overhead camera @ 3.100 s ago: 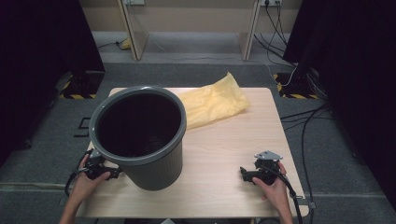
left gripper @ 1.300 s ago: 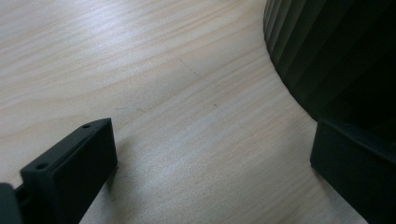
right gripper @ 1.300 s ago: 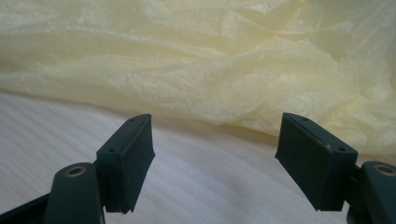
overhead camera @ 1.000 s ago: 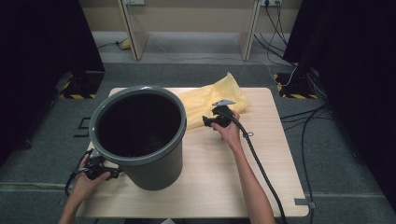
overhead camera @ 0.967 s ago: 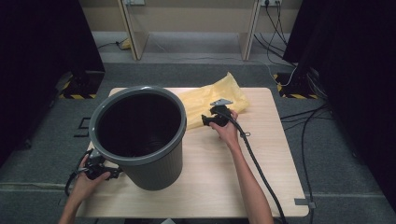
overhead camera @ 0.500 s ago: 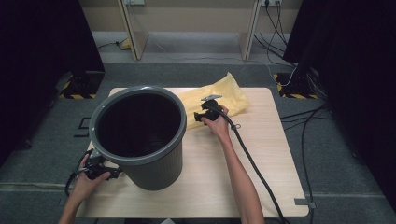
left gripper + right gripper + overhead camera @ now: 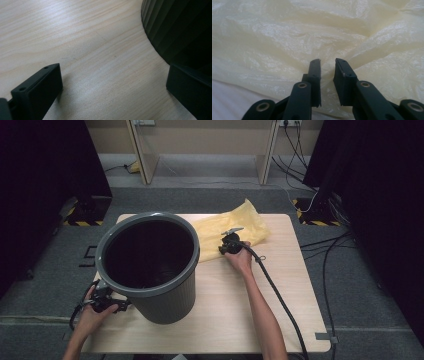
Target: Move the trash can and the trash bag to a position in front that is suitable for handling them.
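The right tool [image 7: 226, 245] is down on the yellow plastic bag [image 7: 220, 227], and its jaws have just been closing in. In the right gripper view they're nearly together with a puckered fold of the bag [image 7: 362, 37] bunched up in the narrow gap between them, so it looks pinched, though I can't quite tell how hard the pads are pressing. The film is crinkly and shiny all around the tips.

The bag lies flat-ish along the far edge of the counter [image 7: 280, 295], stretching from about the middle toward the far right corner, with one point sticking up past the edge. Its near left end sits just beside the rim of the grey bin.

The grey bin [image 7: 150, 270] stands upright on the left half of the counter, close to the near edge, its inside dark.

The left tool [image 7: 102, 297] sits at the near left corner, right by the base of the bin. In the left gripper view its jaws stand wide apart with bare wood [image 7: 100, 50] between them, gripping nothing, and the ribbed wall of the bin [image 7: 180, 27] is just beside one jaw.
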The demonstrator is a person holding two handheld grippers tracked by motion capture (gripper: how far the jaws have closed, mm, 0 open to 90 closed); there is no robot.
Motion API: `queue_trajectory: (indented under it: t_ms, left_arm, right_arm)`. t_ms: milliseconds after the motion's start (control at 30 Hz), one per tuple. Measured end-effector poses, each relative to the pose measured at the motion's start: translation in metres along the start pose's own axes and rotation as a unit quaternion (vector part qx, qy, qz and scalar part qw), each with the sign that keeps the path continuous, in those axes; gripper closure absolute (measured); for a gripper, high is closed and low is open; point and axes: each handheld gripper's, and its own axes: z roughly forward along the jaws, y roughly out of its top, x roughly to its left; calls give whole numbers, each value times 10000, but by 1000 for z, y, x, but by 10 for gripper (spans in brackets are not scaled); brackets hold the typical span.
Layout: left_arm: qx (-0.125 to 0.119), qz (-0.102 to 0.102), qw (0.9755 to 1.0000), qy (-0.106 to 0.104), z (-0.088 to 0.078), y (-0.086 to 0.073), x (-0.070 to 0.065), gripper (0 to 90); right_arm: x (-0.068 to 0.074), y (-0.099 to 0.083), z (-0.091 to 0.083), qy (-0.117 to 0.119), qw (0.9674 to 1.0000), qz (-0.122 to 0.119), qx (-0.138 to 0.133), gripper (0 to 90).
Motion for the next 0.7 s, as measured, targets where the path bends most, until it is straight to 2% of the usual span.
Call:
queue_trajectory:
  t_ms: [133, 267, 300, 367, 433, 467, 500, 600, 700]
  left_arm:
    - [1, -1, 10000, 0, 0, 0, 0, 0]
    - [-1, -2, 10000, 2, 0, 0, 0, 0]
    - [-1, -2, 10000, 2, 0, 0, 0, 0]
    - [0, -7, 10000, 6, 0, 0, 0, 0]
    - [0, -11, 10000, 9, 0, 0, 0, 0]
    - [0, -11, 10000, 9, 0, 0, 0, 0]
    - [-1, -15, 10000, 10, 0, 0, 0, 0]
    - [0, -15, 10000, 12, 0, 0, 0, 0]
    - [-2, -19, 10000, 14, 0, 0, 0, 0]
  right_arm:
    - [2, -17, -20, -84, 9999, -140, 48, 778]
    - [7, -43, -45, -62, 9999, -132, 40, 766]
    - [7, -43, -45, -62, 9999, -132, 40, 766]
    - [11, -60, -64, 88, 9999, -72, -33, 736]
    - [14, -69, -76, 195, 9997, -106, -72, 681]
    - [14, -69, -76, 195, 9997, -106, -72, 681]
    - [13, -74, -92, 171, 9995, -32, -254, 556]
    - [-3, -75, -120, -142, 9984, 88, -545, 420]
    - [-31, -75, -145, -769, 9945, 294, -654, 325]
